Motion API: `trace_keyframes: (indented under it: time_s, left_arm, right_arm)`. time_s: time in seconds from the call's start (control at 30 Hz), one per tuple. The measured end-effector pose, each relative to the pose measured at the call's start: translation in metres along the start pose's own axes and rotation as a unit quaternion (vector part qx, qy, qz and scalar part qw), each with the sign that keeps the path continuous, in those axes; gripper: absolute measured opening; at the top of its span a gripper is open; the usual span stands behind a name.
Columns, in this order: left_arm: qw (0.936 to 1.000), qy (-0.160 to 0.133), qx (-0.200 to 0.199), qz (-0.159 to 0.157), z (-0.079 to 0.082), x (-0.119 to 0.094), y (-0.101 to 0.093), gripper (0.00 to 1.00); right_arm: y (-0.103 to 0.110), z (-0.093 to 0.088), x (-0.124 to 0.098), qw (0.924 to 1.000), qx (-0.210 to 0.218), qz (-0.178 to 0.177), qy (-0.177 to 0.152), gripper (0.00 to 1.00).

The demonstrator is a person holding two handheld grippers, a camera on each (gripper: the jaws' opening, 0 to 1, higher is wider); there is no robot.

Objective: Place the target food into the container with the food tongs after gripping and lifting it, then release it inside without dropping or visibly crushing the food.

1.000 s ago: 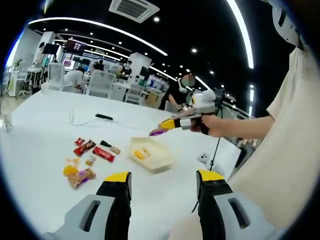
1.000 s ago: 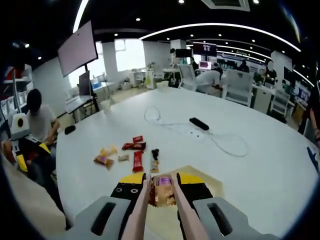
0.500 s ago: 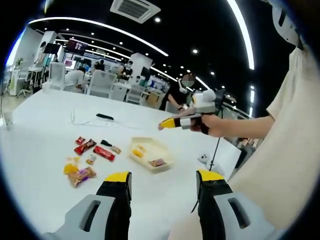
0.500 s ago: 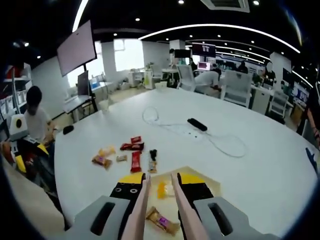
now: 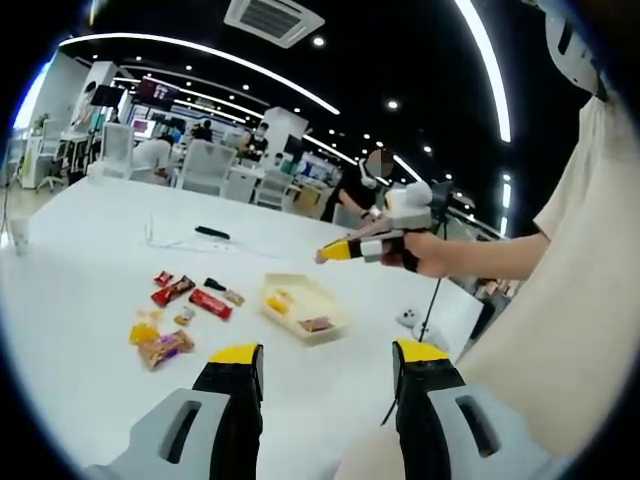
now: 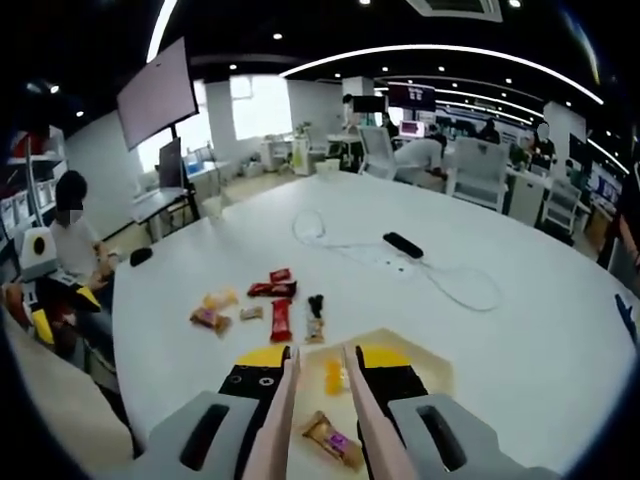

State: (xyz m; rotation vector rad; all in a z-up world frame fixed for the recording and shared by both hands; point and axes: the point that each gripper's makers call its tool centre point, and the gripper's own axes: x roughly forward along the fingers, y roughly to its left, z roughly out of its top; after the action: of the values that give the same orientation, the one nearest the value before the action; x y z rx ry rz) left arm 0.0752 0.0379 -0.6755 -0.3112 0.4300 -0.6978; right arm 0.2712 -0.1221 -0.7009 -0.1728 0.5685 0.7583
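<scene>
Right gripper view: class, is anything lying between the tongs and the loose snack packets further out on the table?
Only the container rim. The tongs hang open over the container, where a brown packet and a yellow snack already lie. Beyond its far rim, the snack packets sit on bare table, with nothing else visible in the way.

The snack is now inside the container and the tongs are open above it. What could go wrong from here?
The tongs hang low over the container, so a careless withdrawal might catch its rim and shift it. The snack lies between the tong tips; closing them there could pinch it.
</scene>
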Motion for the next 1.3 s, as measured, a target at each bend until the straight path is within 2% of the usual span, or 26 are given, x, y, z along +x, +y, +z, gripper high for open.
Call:
trace_keyframes:
  time_s: [0.4,0.63,0.87,1.3]
  left_arm:
    - [1.0000,-0.008,-0.003,0.004,0.000,-0.004,0.002,0.51]
    - [0.9998,-0.012,-0.008,0.012,-0.002,-0.012,0.006,0.51]
    - [0.9996,-0.018,-0.012,0.021,-0.003,-0.019,0.010,0.51]
    - [0.9994,-0.021,-0.015,0.024,-0.003,-0.025,0.012,0.51]
  right_arm:
    - [0.028,0.012,0.014,0.9994,-0.021,0.026,0.002,0.25]
    - [0.052,0.021,0.031,0.9976,-0.037,0.057,0.006,0.25]
    - [0.077,0.026,0.043,0.9954,-0.052,0.080,0.013,0.25]
    - [0.117,0.049,0.065,0.9889,-0.090,0.117,0.011,0.25]
